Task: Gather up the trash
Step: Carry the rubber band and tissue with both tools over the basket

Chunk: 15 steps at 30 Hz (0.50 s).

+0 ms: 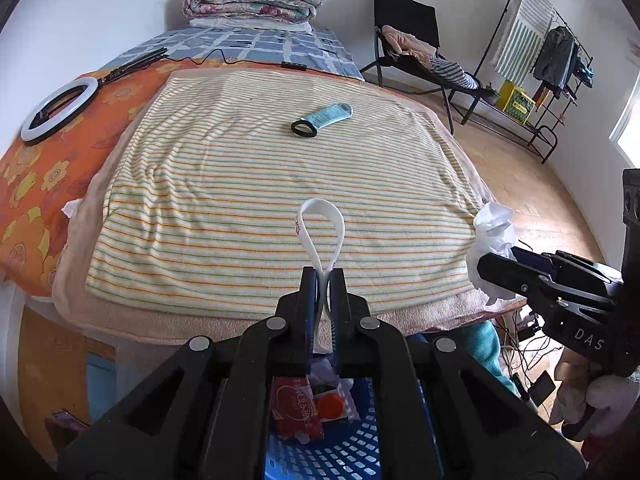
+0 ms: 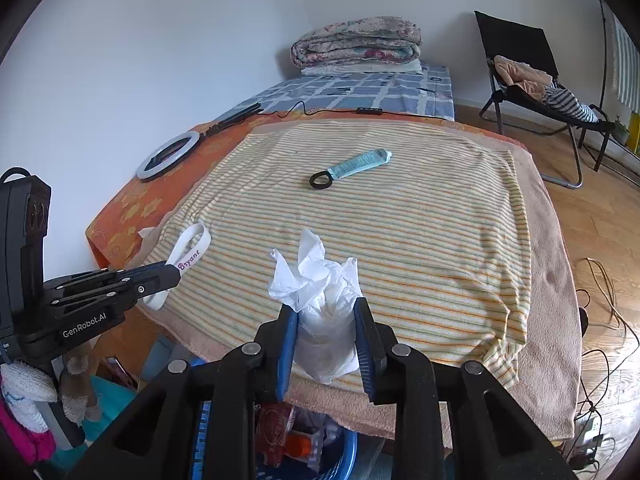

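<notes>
My left gripper [image 1: 323, 276] is shut on a white looped band [image 1: 320, 228] with red lettering, held above a blue basket [image 1: 340, 456] that holds a red wrapper [image 1: 294, 412] and an orange cap. It also shows in the right wrist view [image 2: 176, 274] with the band [image 2: 190, 252]. My right gripper [image 2: 326, 312] is shut on a crumpled white tissue [image 2: 320, 292], just over the bed's front edge above the basket [image 2: 348, 452]. The tissue also shows in the left wrist view [image 1: 494, 232]. A teal tube [image 1: 330, 114] with a black ring [image 1: 304, 127] lies farther back on the striped towel.
The striped towel [image 1: 260, 184] covers an orange floral sheet on the bed. A ring light [image 1: 60, 110] and cable lie at the back left. Folded quilts [image 1: 252, 0] sit at the bed's head. A black chair [image 1: 416, 52] and a clothes rack [image 1: 552, 60] stand on the right.
</notes>
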Tool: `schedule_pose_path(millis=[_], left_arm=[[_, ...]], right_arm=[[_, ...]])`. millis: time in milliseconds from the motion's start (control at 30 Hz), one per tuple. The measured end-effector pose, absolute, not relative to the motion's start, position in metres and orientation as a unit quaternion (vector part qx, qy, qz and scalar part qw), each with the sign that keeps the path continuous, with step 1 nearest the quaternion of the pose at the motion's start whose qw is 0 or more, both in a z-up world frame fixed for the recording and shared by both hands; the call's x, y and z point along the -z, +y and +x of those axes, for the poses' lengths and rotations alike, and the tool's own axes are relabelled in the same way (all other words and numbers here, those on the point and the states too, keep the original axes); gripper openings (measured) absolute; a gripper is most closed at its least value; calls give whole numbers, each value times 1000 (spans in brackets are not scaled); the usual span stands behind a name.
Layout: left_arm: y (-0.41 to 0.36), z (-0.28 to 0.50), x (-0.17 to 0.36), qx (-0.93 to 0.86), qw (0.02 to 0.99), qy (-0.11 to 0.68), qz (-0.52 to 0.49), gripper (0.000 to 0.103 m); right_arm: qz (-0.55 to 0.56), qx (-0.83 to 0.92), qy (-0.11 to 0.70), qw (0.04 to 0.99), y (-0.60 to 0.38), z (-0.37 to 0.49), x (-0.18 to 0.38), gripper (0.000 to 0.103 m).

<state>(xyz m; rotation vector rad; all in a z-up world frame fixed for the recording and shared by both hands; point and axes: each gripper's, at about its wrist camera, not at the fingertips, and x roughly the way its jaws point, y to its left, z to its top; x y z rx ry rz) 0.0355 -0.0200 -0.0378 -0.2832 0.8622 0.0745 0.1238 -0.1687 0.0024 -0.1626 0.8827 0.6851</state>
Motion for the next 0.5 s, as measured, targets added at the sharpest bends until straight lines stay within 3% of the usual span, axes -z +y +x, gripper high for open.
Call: schedule_pose_path(millis=[500], left_arm=[[-42, -21, 87, -9, 870, 474, -136, 4]], right_arm=[[-63, -332, 456, 823, -166, 49, 37, 30]])
